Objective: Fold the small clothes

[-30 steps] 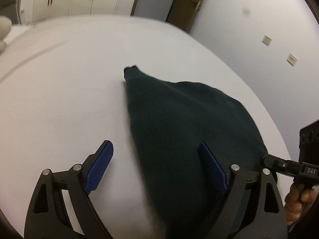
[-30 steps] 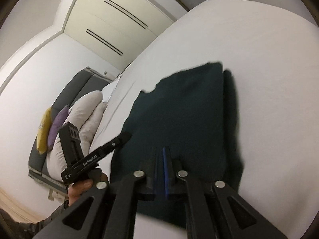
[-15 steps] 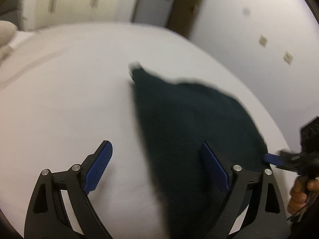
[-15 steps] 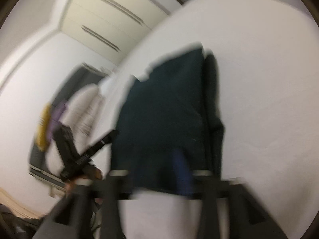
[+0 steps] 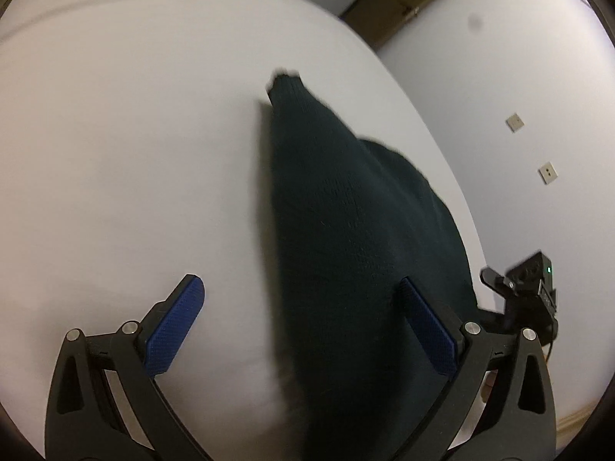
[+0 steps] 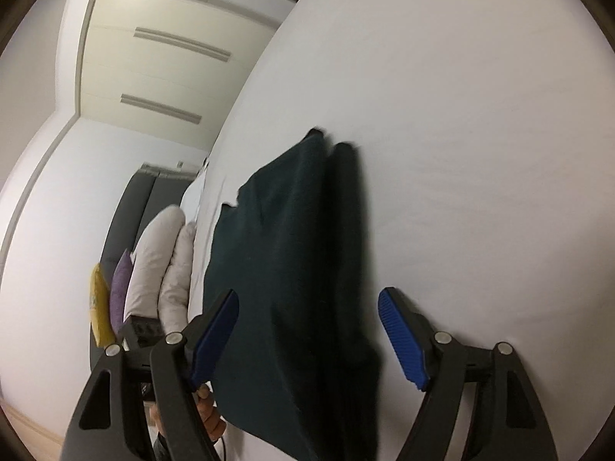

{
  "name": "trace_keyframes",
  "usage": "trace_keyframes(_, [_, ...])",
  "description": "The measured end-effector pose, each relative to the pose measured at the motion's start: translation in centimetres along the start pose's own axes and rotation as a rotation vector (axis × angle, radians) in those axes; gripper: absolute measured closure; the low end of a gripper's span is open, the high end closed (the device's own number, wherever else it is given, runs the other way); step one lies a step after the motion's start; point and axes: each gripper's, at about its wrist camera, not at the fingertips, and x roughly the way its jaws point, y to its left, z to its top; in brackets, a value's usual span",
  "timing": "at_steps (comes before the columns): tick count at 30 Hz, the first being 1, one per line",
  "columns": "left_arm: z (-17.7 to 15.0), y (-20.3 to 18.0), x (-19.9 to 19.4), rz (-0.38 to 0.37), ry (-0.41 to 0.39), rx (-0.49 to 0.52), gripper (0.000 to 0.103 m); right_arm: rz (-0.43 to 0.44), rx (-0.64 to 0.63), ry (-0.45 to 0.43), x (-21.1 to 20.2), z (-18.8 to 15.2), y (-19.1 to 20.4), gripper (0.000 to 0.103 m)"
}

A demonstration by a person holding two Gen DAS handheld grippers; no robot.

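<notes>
**Both grippers letting go of the folded knit**

The left gripper (image 5: 301, 322) is hovering with jaws spread wide, having just opened further; the dark green garment (image 5: 346, 253) is lying on the bed (image 5: 127, 153) under its right jaw. The right gripper (image 6: 307, 330), pinched shut a second ago, is now spreading, garment loose between its jaws. This fold looks finished.

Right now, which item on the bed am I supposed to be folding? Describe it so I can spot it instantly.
Start from the wide white bed sheet that fills both views. Near its closer edge lies a dark green knitted garment, spread flat and already doubled over along one side. It is the only dark thing on the sheet; the pale pillows and the yellow and purple cushions sit off at the headboard end.
</notes>
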Motion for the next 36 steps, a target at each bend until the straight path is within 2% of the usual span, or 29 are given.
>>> trace_keyframes(3, [1.0,-0.9,2.5,0.030,0.017,0.033,0.000,-0.039,-0.038,0.065,2.3,0.4,1.1,0.031])
trace_keyframes(8, [2.1,-2.2,5.2,0.083,0.034,0.059,0.002,-0.084,-0.031,0.089,4.0,0.9,0.5,0.062])
trace_keyframes(10, [2.4,-3.7,6.1,0.078,0.060,0.097,0.024,-0.104,-0.046,0.080,3.9,0.5,0.6,0.070])
trace_keyframes(11, [2.5,-4.2,6.4,0.045,0.079,0.098,0.041,-0.122,-0.061,0.074,3.9,0.3,1.0,0.072])
trace_keyframes(12, [2.7,-4.6,6.5,0.053,0.084,0.092,0.047,-0.144,-0.083,0.070,4.1,0.2,1.4,0.073])
trace_keyframes(15, [2.6,-5.5,5.9,0.060,0.086,0.120,0.055,-0.248,-0.160,0.044,5.3,-0.6,4.0,0.076])
trace_keyframes(17, [1.5,-5.3,4.1,0.046,0.085,0.100,0.059,-0.280,-0.206,0.023,4.8,-1.4,5.9,0.077])
trace_keyframes(20, [0.8,-5.9,2.3,0.044,0.068,0.096,0.060,-0.258,-0.245,0.005,3.6,-3.0,8.9,0.077])
trace_keyframes(22, [-0.1,-6.5,-0.6,0.059,0.033,0.128,0.060,-0.240,-0.290,0.008,2.8,-4.8,11.6,0.078])
trace_keyframes(27, [-2.5,-6.7,-9.0,0.068,-0.053,0.176,0.060,-0.147,-0.334,0.010,1.1,-10.5,16.6,0.078])
trace_keyframes(31, [-5.0,-5.4,-13.5,0.106,-0.077,0.200,0.060,-0.081,-0.376,0.040,1.1,-16.1,19.7,0.078])
trace_keyframes(36, [-8.8,-3.4,-17.6,0.155,-0.103,0.180,0.060,-0.049,-0.391,0.087,3.3,-22.4,21.8,0.078])
